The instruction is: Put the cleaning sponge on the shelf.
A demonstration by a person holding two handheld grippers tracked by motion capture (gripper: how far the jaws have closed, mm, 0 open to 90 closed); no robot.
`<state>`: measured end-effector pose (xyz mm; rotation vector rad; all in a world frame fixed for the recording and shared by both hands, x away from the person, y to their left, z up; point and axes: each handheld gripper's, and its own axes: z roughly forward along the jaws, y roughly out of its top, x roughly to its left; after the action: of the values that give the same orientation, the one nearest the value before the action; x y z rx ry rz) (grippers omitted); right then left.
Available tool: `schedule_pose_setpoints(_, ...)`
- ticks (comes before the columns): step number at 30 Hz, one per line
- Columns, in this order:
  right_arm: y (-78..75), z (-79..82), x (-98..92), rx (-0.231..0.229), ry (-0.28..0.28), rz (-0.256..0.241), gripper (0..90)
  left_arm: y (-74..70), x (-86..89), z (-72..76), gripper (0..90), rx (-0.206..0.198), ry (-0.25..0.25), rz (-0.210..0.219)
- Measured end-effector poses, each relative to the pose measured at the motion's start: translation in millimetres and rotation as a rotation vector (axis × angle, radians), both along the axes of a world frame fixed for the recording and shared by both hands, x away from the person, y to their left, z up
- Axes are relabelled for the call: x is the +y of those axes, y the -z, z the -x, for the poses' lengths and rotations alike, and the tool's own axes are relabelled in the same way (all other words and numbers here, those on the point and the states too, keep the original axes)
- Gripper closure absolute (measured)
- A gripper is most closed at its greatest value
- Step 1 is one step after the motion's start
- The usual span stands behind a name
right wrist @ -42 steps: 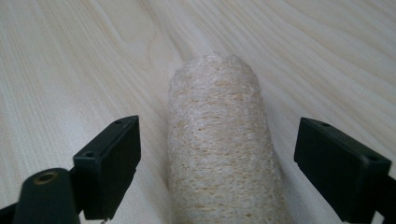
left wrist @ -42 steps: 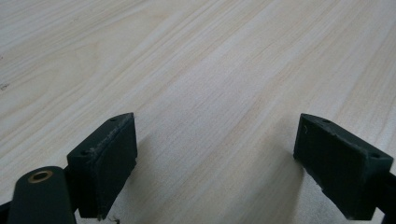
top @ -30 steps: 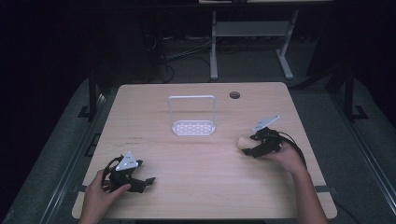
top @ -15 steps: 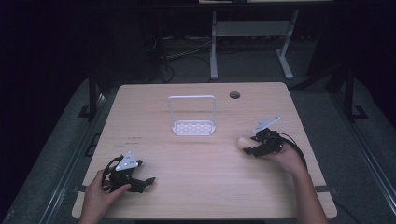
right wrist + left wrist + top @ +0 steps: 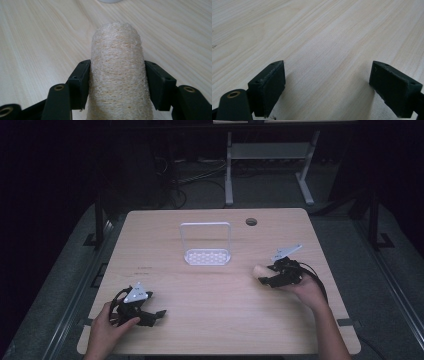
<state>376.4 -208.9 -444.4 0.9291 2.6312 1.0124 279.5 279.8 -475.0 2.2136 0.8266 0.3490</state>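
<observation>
My right tool (image 5: 116, 82) grips the loofah roll (image 5: 117, 75) between its jaws; its near end is cut off. My left tool (image 5: 327, 87) gapes over bare tabletop (image 5: 317, 37).

The high view is looking forward and down from above the person's side, taking in the whole wooden table (image 5: 210, 285). Each gripper view is riding low and very close, facing along its own jaws. All three are sharing the tabletop.

On the table (image 5: 215, 290), the rack (image 5: 206, 245) stands behind; the sponge (image 5: 261, 271) lies right of centre.
</observation>
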Motion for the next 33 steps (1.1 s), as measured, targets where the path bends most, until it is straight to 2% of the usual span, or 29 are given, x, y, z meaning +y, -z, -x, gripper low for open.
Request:
schedule_pose_setpoints(10,-5.0,5.5,9.6,0.001,0.012,-0.021,40.9,-0.3,0.5,-0.2,12.9,0.0,0.005,-0.007)
schedule_pose_setpoints(24,-11.0,10.0,27.6,-0.007,-0.013,-0.054,41.0,-0.2,0.5,-0.2,12.9,-0.001,0.005,-0.007)
schedule_pose_setpoints(33,-13.9,9.3,40.8,-0.019,-0.023,-0.055,41.0,-0.2,0.4,-0.2,12.9,-0.001,0.004,-0.006)
